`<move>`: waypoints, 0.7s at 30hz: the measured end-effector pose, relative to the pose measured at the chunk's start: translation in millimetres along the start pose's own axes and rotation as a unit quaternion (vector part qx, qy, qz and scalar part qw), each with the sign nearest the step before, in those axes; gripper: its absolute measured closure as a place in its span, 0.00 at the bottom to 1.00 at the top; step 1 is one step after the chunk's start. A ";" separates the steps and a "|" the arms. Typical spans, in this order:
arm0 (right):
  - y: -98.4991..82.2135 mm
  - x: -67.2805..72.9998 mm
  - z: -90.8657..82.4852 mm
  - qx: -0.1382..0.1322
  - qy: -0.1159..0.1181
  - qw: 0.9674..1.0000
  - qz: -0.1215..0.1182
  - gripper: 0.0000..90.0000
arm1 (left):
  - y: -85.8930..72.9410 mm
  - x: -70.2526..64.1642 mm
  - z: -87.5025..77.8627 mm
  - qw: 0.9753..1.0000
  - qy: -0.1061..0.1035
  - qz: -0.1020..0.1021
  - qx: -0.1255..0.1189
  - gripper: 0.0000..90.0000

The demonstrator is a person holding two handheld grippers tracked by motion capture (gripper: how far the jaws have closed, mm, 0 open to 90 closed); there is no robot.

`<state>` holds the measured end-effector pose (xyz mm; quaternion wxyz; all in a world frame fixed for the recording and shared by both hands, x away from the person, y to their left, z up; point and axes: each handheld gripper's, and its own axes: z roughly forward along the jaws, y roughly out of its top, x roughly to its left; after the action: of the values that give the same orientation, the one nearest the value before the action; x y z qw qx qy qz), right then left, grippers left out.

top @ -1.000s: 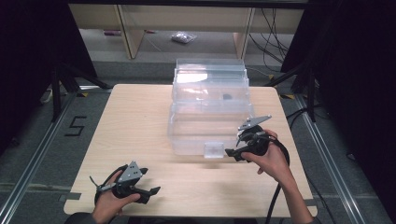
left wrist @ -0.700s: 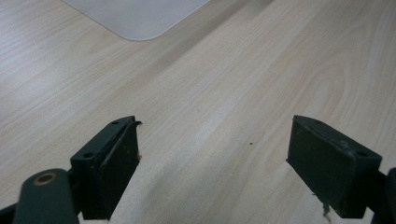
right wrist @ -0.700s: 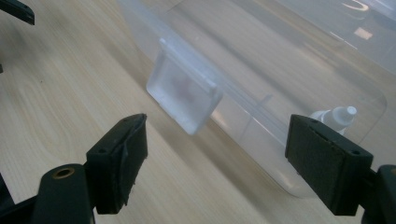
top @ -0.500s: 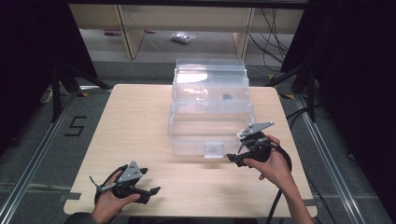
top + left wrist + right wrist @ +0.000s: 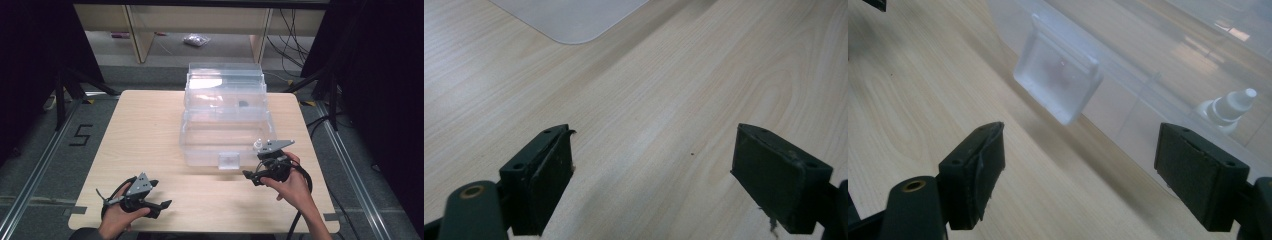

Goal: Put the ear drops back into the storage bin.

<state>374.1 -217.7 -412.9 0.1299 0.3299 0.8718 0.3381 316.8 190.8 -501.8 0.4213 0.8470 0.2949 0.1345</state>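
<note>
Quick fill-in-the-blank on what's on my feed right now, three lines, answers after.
1. The right gripper sits just in front of the clear plastic ____ on the wooden table.
2. In the right gripper view, the latch tab hangs on the box's ____ wall.
3. Both grippers' jaws are ____; the left gripper has bare table under it.

Answers: box; front; open

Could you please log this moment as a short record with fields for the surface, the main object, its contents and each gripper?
surface: light wooden table
main object: clear plastic storage box, lid on, front latch hanging down at the near side
contents: a small white dropper bottle seen through the wall; a small dark item, too small to identify
left gripper: open, low over bare table near the front edge
right gripper: open, pointed at the latch, not touching it
</note>
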 end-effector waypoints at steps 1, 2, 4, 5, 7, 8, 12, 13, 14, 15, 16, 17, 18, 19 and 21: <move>-1.4 0.6 1.6 -0.006 -0.003 1.000 -0.001 0.23 | 0.1 0.2 0.1 1.000 0.002 0.001 0.000 0.18; -2.3 1.4 1.3 -0.002 -0.002 1.000 0.002 0.23 | 0.1 0.2 0.1 1.000 0.002 0.001 0.000 0.18; -3.8 3.1 2.3 -0.003 0.003 1.000 0.009 0.23 | 0.0 -0.1 0.1 1.000 0.000 -0.001 -0.001 0.18; -4.6 2.5 3.2 -0.007 -0.003 1.000 0.001 0.23 | 0.3 0.3 -0.4 1.000 -0.002 -0.001 0.002 0.18; -6.8 4.6 4.4 -0.007 -0.003 1.000 0.006 0.23 | 0.4 0.4 -0.5 1.000 -0.003 0.000 0.003 0.18; -7.4 4.6 4.2 -0.001 -0.001 1.000 0.001 0.23 | 0.1 0.1 -0.2 1.000 -0.002 0.000 0.001 0.18; -11.5 7.8 7.4 -0.003 -0.005 1.000 0.012 0.23 | 0.3 0.2 -0.5 1.000 -0.002 0.000 0.001 0.18; -12.9 7.1 9.4 -0.011 -0.006 1.000 0.006 0.23 | 0.2 0.1 -0.6 1.000 -0.002 0.000 0.001 0.18; -15.3 7.1 11.5 -0.003 -0.002 1.000 0.007 0.23 | 0.4 0.3 -0.7 1.000 -0.002 -0.001 0.002 0.18; -15.3 7.1 11.5 -0.003 -0.002 1.000 0.007 0.23 | 0.4 0.4 -0.8 1.000 -0.003 -0.001 0.003 0.18; -17.6 7.4 13.1 -0.002 -0.001 1.000 0.004 0.23 | 0.4 0.3 -0.8 1.000 -0.002 0.000 0.001 0.18; -17.6 7.4 13.1 -0.002 -0.001 1.000 0.004 0.23 | 0.4 0.3 -0.8 1.000 -0.002 0.000 0.001 0.18; -19.9 10.0 13.8 0.003 0.001 1.000 0.012 0.23 | 0.4 0.3 -0.8 1.000 -0.002 0.000 0.002 0.18; -19.9 10.0 13.8 0.003 0.001 1.000 0.012 0.23 | 0.5 0.3 -0.9 1.000 -0.002 -0.001 0.003 0.18; -22.6 10.8 16.5 -0.002 0.002 1.000 0.008 0.23 | 0.3 0.1 -0.8 1.000 -0.002 0.000 0.001 0.18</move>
<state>362.5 -214.8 -440.4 0.1255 0.3361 0.8687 0.3416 316.7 191.2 -501.1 0.4210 0.8476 0.2943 0.1329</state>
